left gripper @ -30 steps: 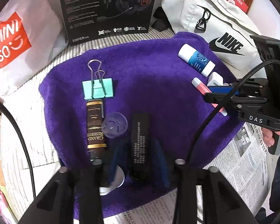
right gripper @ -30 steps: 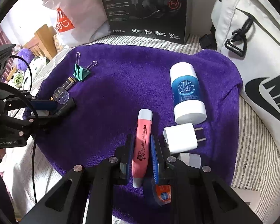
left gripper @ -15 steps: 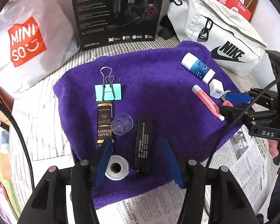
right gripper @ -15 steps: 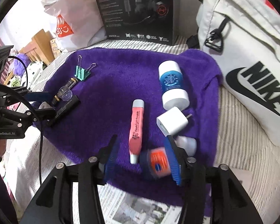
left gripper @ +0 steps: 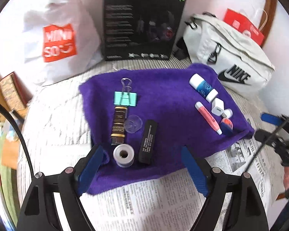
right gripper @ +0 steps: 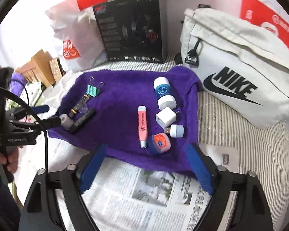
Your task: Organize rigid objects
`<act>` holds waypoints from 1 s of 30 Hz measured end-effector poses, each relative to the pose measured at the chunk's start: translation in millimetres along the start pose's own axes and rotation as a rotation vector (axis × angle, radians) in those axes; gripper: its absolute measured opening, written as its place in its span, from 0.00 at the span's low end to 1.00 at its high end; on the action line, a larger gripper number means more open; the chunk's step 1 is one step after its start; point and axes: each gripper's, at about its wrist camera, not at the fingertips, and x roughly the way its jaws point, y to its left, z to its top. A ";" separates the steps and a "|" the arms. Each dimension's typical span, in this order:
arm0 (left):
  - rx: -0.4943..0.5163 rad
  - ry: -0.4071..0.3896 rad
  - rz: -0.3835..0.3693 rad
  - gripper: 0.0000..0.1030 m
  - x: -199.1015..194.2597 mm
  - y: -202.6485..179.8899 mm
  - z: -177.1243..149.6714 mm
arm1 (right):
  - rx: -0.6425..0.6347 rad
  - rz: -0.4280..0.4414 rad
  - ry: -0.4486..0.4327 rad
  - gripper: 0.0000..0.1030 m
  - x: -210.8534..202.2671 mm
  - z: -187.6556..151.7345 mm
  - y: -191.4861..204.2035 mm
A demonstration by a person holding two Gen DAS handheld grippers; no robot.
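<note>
A purple towel (left gripper: 163, 88) (right gripper: 121, 88) holds two rows of small objects. On the left lie a teal binder clip (left gripper: 125, 98), a brown tube (left gripper: 119, 124), a clear cap (left gripper: 133, 124), a black stick (left gripper: 148, 141) and a grey tape roll (left gripper: 123, 155). On the right lie a blue-white bottle (right gripper: 163, 93), a pink pen (right gripper: 142, 126), a white charger (right gripper: 165, 117), a USB plug (right gripper: 175, 130) and an orange-blue tin (right gripper: 159, 141). My left gripper (left gripper: 142, 170) is open and empty, raised above the towel's near edge. My right gripper (right gripper: 146, 170) is open and empty over the newspaper.
Newspaper (right gripper: 144, 192) lies under the towel's near edge. A black headset box (left gripper: 142, 25), a white Miniso bag (left gripper: 57, 40) and a white Nike bag (right gripper: 237, 71) stand behind the towel. Red bags are at the back.
Both grippers have opened, letting go of the black stick and the pink pen, and have pulled back and up from the towel. The objects lie where they were released.
</note>
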 end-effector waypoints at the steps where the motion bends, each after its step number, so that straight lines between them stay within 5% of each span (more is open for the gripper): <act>1: -0.019 -0.019 0.028 0.86 -8.2 -0.3 -3.4 | 0.015 -0.002 -0.001 0.91 -5.3 -2.1 0.2; 7: -0.032 -0.085 0.058 0.96 -46.0 -13.8 -20.8 | 0.065 -0.022 -0.011 1.00 -29.2 -13.7 7.5; 30: -0.037 -0.092 0.127 0.96 -103.3 -57.7 -78.9 | 0.088 -0.170 -0.059 1.00 -94.0 -72.6 27.4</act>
